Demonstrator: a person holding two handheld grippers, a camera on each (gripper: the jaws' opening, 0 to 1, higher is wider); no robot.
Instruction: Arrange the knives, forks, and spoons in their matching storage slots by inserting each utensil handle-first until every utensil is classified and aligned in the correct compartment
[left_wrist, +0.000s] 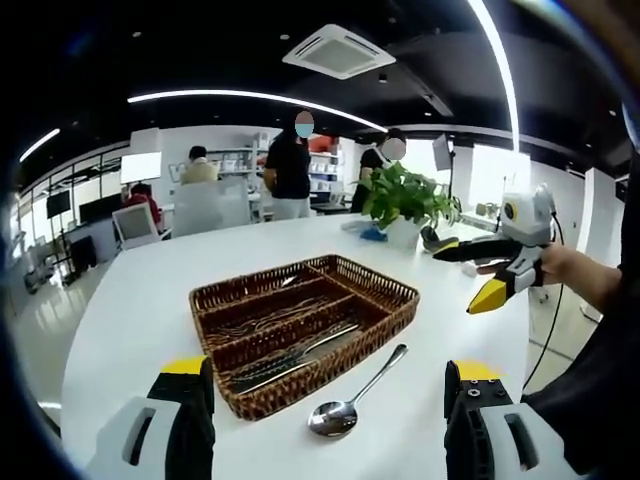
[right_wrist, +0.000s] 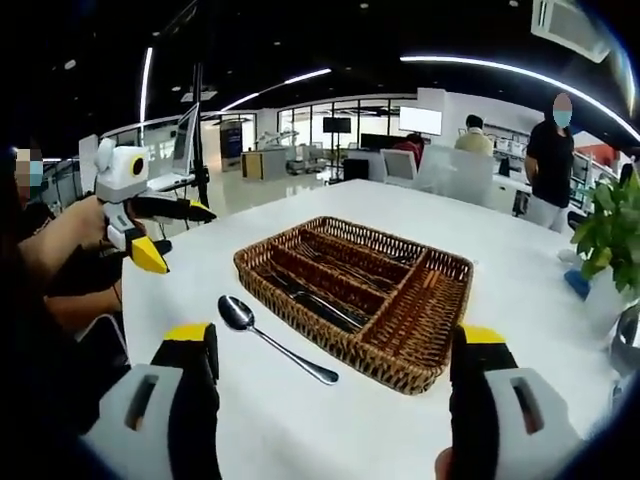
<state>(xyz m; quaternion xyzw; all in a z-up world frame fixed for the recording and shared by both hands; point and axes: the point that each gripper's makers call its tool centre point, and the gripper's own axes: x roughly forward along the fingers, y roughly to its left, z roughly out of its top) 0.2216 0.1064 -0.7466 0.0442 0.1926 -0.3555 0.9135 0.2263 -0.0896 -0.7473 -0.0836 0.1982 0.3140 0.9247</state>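
Note:
A wicker cutlery basket (left_wrist: 322, 370) (right_wrist: 395, 368) sits mid-table with long slots and one cross slot. Several metal utensils (left_wrist: 290, 355) (right_wrist: 315, 300) lie in its long slots. One spoon (left_wrist: 350, 400) (right_wrist: 268, 340) lies on the white table beside the basket's long wall. My left gripper (left_wrist: 328, 372) is open and low over the table, with the spoon lying between its jaws. It also appears, held up in a hand, as the left gripper (right_wrist: 176, 238). My right gripper (right_wrist: 335, 342) is open on the opposite side; it is seen raised and empty as the right gripper (left_wrist: 466, 276).
A potted green plant (left_wrist: 405, 200) (right_wrist: 612, 235) and a blue object (right_wrist: 578, 283) stand past the basket's cross-slot end. The white table (left_wrist: 130, 310) curves off toward an office floor. Several people and monitors are far behind it.

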